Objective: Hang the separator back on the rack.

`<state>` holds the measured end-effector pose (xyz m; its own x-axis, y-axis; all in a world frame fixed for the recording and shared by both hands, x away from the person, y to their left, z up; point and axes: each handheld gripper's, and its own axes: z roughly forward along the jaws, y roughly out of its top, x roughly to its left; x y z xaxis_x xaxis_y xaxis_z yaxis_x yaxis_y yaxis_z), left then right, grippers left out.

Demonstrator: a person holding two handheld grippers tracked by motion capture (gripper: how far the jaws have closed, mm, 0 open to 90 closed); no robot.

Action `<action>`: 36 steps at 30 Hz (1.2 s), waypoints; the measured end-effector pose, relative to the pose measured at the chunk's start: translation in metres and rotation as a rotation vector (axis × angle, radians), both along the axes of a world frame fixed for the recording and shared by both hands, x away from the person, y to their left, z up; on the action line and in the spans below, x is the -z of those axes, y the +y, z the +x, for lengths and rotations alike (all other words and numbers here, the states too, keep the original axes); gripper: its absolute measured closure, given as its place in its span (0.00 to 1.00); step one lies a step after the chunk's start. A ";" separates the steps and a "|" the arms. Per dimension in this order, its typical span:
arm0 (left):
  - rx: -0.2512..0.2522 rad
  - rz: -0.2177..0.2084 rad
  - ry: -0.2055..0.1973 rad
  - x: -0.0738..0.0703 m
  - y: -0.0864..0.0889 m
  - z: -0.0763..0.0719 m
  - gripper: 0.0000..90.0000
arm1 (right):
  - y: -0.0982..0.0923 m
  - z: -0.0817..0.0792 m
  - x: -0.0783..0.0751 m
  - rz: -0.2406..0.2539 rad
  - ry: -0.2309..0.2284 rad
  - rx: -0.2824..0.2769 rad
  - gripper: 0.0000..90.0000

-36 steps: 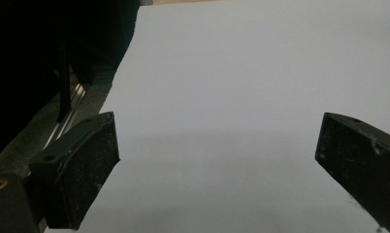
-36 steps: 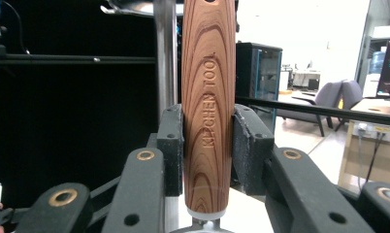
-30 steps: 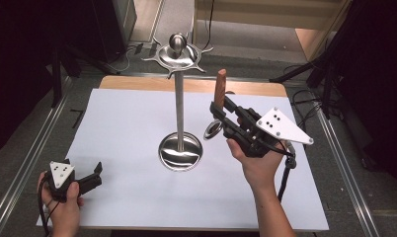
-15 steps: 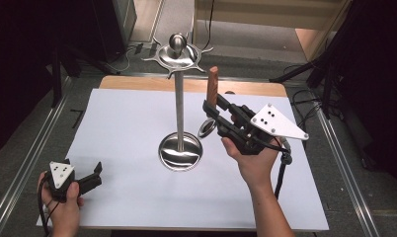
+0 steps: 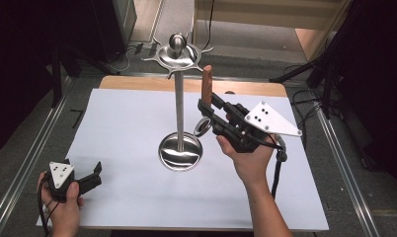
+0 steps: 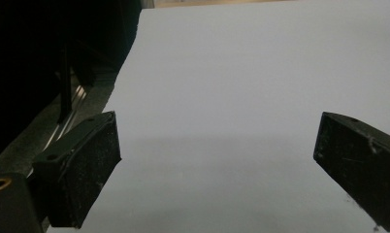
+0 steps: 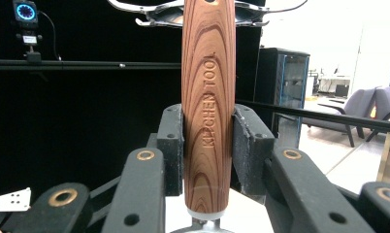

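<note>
While our right gripper has its fingers clamped on the wooden-handled spoon, the spoon stands upright beside the steel rack pole. Our left gripper sits low on the white tabletop, fingers apart, holding nothing.

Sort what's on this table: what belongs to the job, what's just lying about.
In the job:
wooden-handled spoon, clamped upright in right gripper
hook stand

Lying about:
left gripper, open, holding nothing, resting on the white sheet
</note>
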<state>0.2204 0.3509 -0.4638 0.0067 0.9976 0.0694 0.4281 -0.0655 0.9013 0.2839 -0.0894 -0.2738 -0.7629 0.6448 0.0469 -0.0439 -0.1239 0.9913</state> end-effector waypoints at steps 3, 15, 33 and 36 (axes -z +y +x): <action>0.002 0.000 0.003 0.000 0.000 0.000 0.04 | 0.001 0.001 0.000 0.000 0.000 0.002 0.77; 0.002 -0.002 0.003 0.000 0.000 0.000 0.04 | 0.003 0.005 0.003 -0.001 0.005 0.003 0.77; 0.005 -0.005 0.003 0.000 0.001 0.000 0.04 | 0.007 0.009 0.006 -0.008 0.014 -0.003 0.77; 0.004 -0.006 0.003 0.000 0.001 0.000 0.04 | 0.007 0.009 0.007 -0.007 0.009 -0.005 0.77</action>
<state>0.2204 0.3515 -0.4636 0.0110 0.9979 0.0634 0.4301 -0.0620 0.9006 0.2933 -0.0824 -0.2805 -0.7657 0.6413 0.0494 -0.0343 -0.1174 0.9925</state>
